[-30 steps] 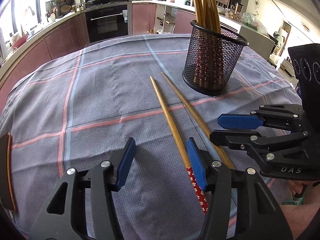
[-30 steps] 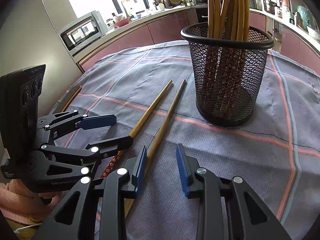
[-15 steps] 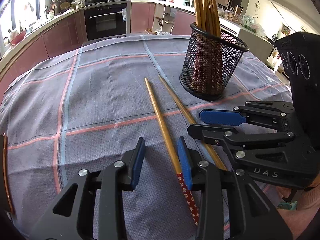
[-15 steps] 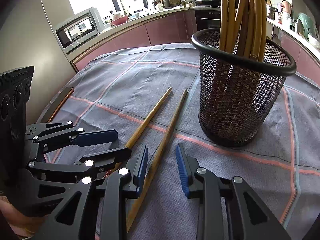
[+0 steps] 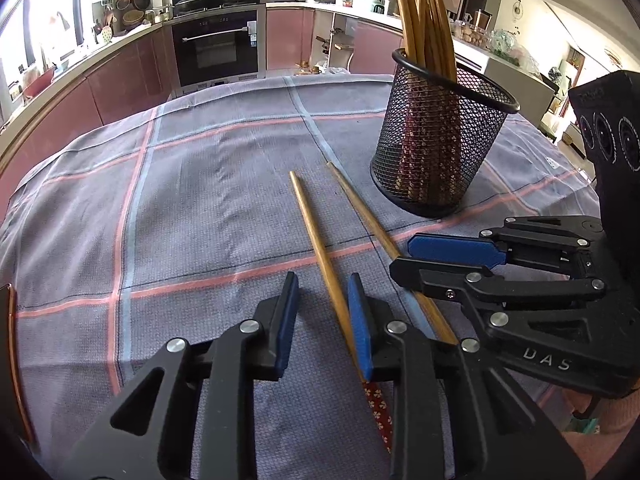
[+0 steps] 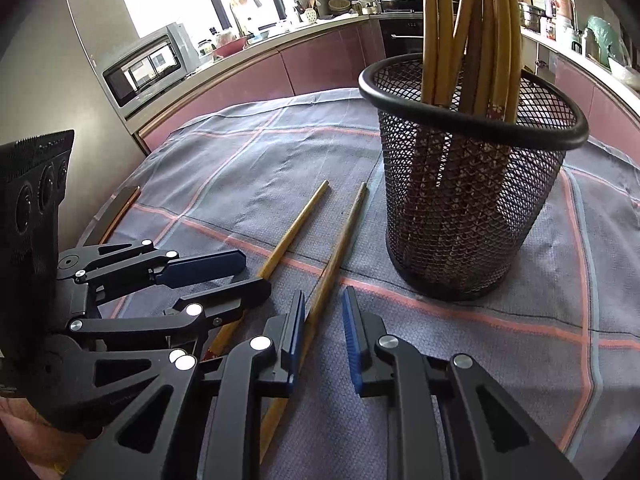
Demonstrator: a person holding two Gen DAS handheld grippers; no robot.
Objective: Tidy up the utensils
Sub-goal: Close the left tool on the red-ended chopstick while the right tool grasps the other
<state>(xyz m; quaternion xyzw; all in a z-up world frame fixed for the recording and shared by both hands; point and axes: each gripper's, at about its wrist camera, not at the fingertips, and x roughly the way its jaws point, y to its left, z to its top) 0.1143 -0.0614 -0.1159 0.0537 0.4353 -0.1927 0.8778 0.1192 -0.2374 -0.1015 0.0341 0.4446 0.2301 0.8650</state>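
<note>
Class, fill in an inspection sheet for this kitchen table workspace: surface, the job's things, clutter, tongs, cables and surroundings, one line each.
Surface: grey checked tablecloth with pink and blue lines, slightly wrinkled.
Job's things: two loose wooden chopsticks lie side by side, left chopstick and right chopstick; black wire-mesh holder stands upright with more chopsticks in it.
Clutter: a dark flat object at the cloth's edge, unidentified.
Tongs: left tongs straddle the left chopstick, right tongs the right one; both have been closing, pads not yet pressing.
Cables: nothing seen.
Surroundings: built-in oven, pink cabinets, microwave, crowded counters.
</note>
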